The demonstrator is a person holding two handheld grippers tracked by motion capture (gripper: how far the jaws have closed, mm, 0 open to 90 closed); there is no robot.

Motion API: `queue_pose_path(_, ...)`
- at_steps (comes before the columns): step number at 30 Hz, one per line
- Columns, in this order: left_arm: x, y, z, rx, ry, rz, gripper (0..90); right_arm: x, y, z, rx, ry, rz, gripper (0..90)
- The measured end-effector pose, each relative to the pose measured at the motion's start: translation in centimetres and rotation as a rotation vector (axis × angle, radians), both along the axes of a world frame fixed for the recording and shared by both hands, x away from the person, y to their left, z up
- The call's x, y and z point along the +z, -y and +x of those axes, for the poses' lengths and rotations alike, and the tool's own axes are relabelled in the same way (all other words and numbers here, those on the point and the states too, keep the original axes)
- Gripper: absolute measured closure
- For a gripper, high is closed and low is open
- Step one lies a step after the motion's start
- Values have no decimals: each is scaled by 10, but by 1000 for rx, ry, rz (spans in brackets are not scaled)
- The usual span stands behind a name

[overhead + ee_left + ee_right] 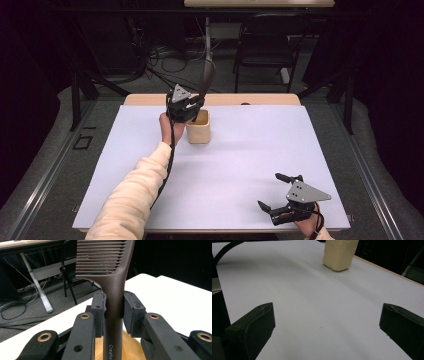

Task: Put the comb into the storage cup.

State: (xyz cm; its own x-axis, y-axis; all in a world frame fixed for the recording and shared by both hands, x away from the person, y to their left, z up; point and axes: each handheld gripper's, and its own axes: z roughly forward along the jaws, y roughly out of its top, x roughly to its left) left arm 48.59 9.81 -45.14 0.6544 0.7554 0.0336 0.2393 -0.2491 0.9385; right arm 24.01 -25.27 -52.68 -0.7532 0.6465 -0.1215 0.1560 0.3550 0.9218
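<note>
Right gripper (pixel 281 196), nearest, rests wide apart on the table (pixel 240 165). Our left gripper (pixel 113 307) clamps the comb (pixel 113 290) upright over the cup (pixel 198 127). We judge a tilted release could tip the cup.

White letters run down the handle of the dark brown comb (pixel 113 302). They read "Creativ", and then the word goes off the bottom edge of the left gripper view. No other words or numbers can be read.
</note>
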Motion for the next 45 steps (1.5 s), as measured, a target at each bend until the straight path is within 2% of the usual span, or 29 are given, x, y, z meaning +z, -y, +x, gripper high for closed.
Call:
queue_pose_path(9,-5,1,0,-8,-9,21,725,0,0,0,0,-2,-2,0)
queue_pose_path(45,-16,-3,-1,-49,-50,52,725,1,0,0,-4,-2,0,0)
